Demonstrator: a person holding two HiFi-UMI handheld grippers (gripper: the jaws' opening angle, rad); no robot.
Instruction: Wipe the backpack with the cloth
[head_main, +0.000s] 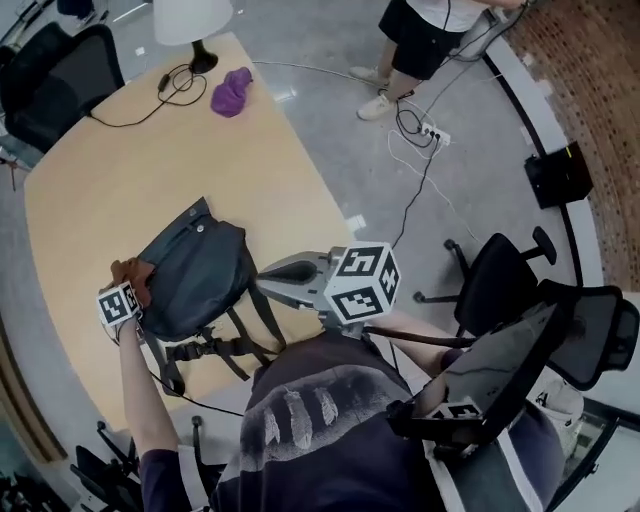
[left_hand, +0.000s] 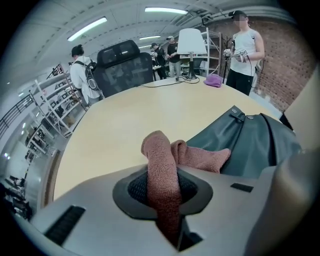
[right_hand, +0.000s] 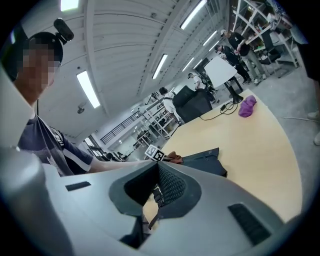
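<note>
A dark grey backpack (head_main: 190, 268) lies flat near the front of the tan table (head_main: 130, 170), its straps trailing toward me. My left gripper (head_main: 128, 288) is at the backpack's left edge, shut on a brown cloth (head_main: 131, 271). In the left gripper view the cloth (left_hand: 195, 155) runs up between the jaws of my left gripper (left_hand: 162, 186) and folds onto the backpack (left_hand: 250, 140). My right gripper (head_main: 262, 278) is at the backpack's right side. In the right gripper view a backpack strap (right_hand: 153, 196) sits in the narrow gap between the jaws of my right gripper (right_hand: 152, 192), which look shut on it.
A purple cloth (head_main: 232, 90), a white lamp (head_main: 195, 22) and a black cable (head_main: 150, 105) lie at the table's far end. Office chairs stand at the right (head_main: 510, 280) and the far left (head_main: 60, 70). A person (head_main: 425, 40) stands beyond, near a power strip (head_main: 432, 130).
</note>
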